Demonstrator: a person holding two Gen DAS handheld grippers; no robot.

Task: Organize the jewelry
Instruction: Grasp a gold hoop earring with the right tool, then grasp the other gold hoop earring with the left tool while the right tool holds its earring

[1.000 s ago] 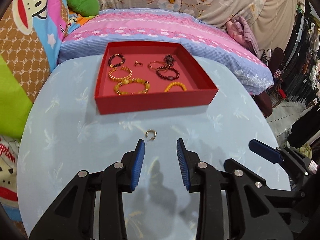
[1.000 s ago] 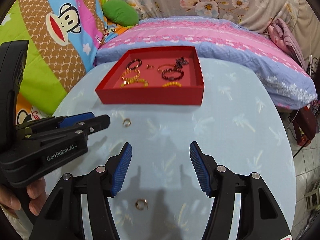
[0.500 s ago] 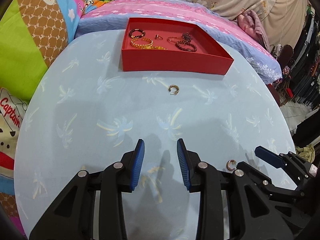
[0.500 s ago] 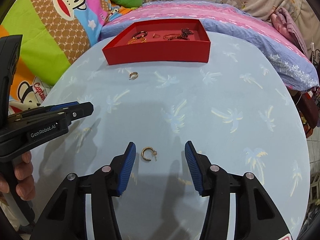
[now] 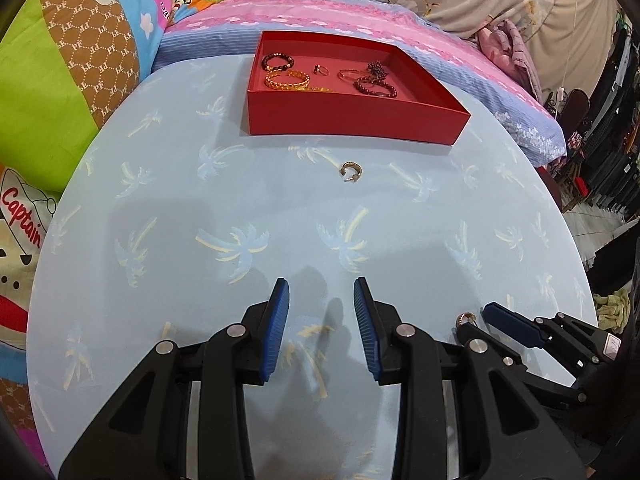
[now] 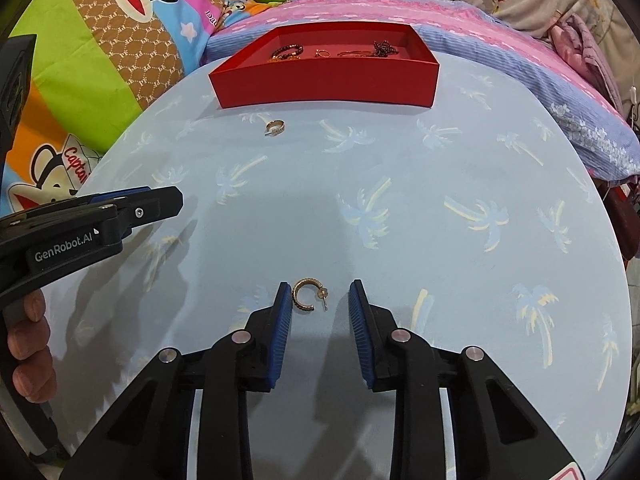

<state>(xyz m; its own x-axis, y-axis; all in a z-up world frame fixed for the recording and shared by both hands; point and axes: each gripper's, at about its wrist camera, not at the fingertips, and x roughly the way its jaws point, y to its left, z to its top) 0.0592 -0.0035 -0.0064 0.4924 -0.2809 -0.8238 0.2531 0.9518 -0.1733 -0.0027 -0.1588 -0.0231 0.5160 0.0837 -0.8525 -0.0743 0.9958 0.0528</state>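
While the right gripper point(image 6: 317, 300) hangs low with ribbed blue pads spread around a gold hoop earring point(image 6: 306, 294), the left gripper point(image 5: 321, 300) gapes empty.

2 earrings point(image 6: 307, 294) lie before the tray point(image 6: 326, 84), on the table point(image 6: 440, 248).

The left black tongs with blue ribbed pads point(image 5: 320, 292) are held low and level, jaws parted with nothing between them. The right black tongs with blue ribbed pads point(image 6: 318, 294) sit at their 3 o'clock, jaws likewise parted. A bare hand point(image 6: 28, 344) grips the left handle.
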